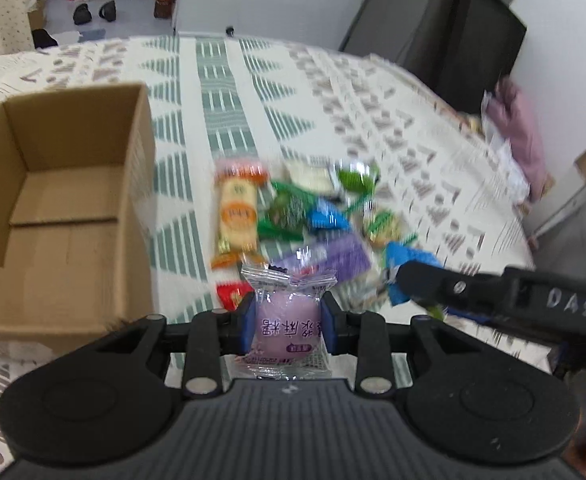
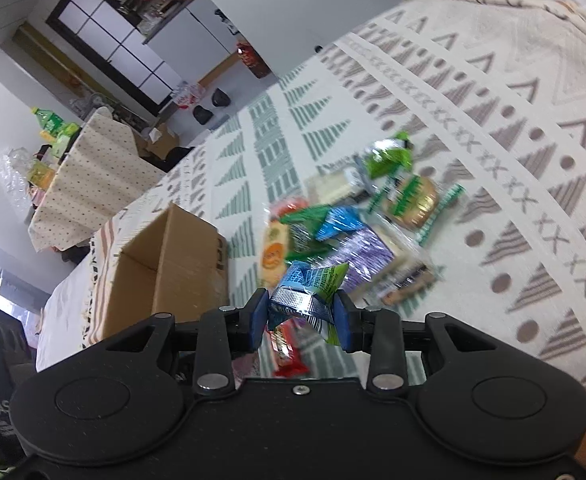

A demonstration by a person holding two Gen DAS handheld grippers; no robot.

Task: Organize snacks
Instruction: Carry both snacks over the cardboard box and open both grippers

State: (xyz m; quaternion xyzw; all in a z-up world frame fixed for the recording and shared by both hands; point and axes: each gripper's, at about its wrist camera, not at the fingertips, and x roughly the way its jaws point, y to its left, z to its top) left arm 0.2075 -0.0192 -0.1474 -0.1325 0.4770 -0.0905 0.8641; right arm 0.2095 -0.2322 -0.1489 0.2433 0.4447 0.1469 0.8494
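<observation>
The left gripper (image 1: 289, 322) has its blue-padded fingers (image 1: 246, 326) pinching a purple sweet (image 1: 287, 320) in a clear wrapper with printed characters, held lifted above the table (image 1: 229, 92), which is covered by a cloth printed with green and grey triangles. To its left on the cloth stands an open cardboard box (image 1: 63, 208), its inside showing only the bottom flaps. Beyond the held sweet lies the snack pile (image 1: 305, 216): a long orange-and-yellow packet on the left, green and blue wrappers in the middle, and a purple packet nearest the fingers, though blur hides finer detail. The right gripper (image 2: 301, 314) has its fingers (image 2: 257, 316) closed on a blue and green packet (image 2: 307, 292) with a crumpled silvery end, raised over the near edge of the same pile (image 2: 353, 224). In the right wrist view the box (image 2: 169, 268) sits left of the pile, close beside it, and a red wrapper (image 2: 289, 354) lies on the cloth under the fingers. The right gripper's black arm also reaches into the left wrist view from the right, over the blue wrappers.
</observation>
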